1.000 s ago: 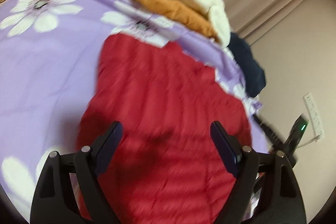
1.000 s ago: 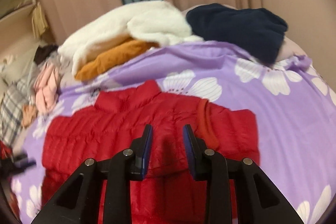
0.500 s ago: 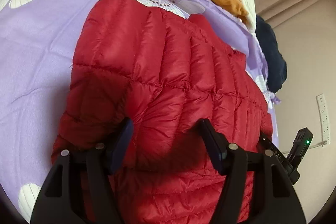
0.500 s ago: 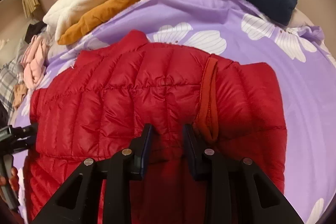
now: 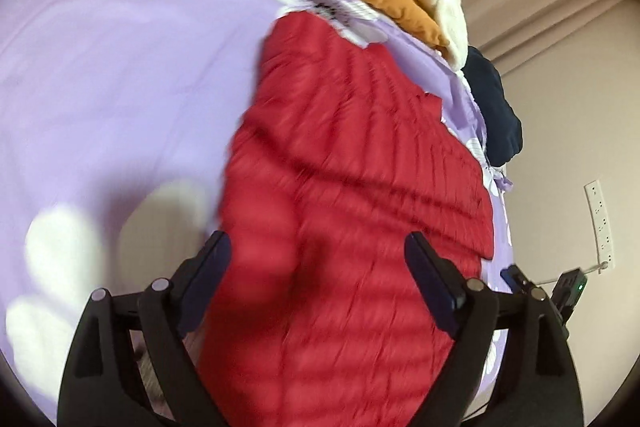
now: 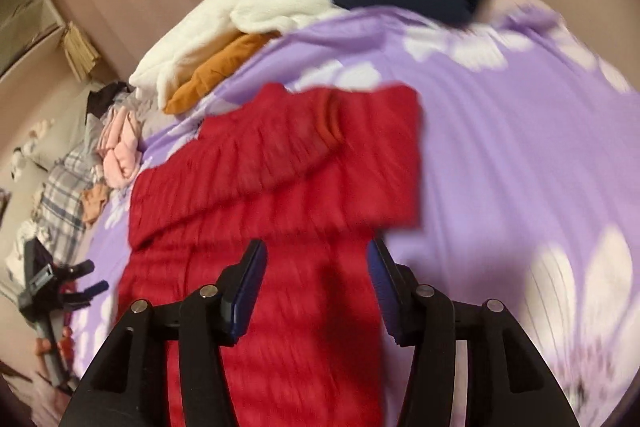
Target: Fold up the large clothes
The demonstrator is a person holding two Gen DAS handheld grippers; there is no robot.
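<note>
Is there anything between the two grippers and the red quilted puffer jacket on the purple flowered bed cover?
Nothing visible. The left gripper and right gripper are open directly over the red quilted puffer jacket; other clothes lie far behind.

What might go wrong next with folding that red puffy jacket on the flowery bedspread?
The red puffer jacket looks slick and puffy, so its folded-over top may spring back open. Both views are blurred, so either tool could pinch the purple bedspread along with it. The right tool sits near the jacket's edge, so a grab there may miss.
</note>
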